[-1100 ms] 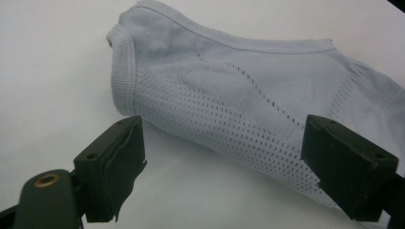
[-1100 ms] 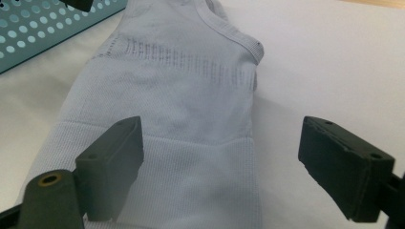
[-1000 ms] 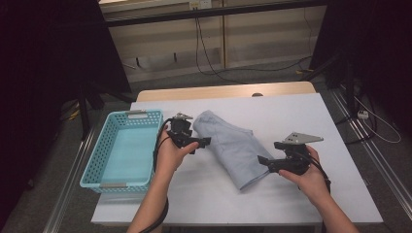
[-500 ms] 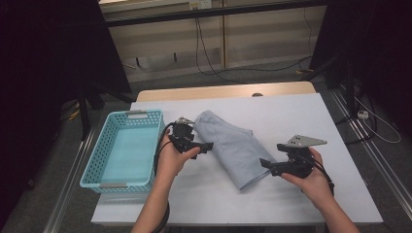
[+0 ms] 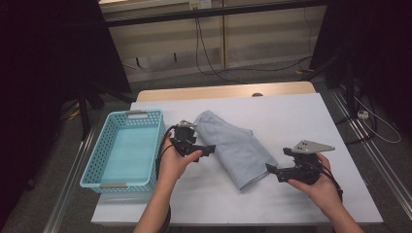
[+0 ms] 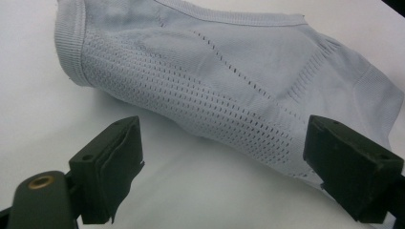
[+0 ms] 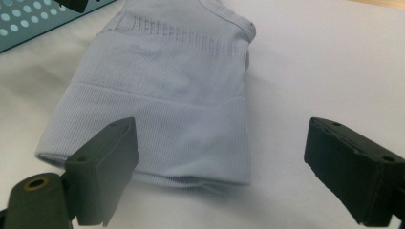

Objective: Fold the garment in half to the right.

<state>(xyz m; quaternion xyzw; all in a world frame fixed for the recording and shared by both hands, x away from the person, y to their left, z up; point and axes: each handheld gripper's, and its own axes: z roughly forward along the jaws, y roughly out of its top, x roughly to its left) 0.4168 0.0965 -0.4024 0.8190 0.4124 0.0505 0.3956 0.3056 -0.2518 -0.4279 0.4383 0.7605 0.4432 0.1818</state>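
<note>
Right gripper (image 5: 273, 169) near front right of desk (image 5: 291, 111), jaws spread, nothing between them; drawn back slightly from garment end since a second ago. Left gripper (image 5: 208, 149) just beside garment's long edge, jaws likewise released, barely shifted. Folded pale-blue garment (image 5: 233, 145) flat mid-desk, slanting, untouched. Blue basket (image 5: 104, 160) at left edge, nothing inside. Fold probably done; likely next: pick up, move to basket.

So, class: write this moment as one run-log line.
folded garment: flat on table, unheld | left gripper: open beside it | right gripper: open beside it | basket: holds nothing
</note>
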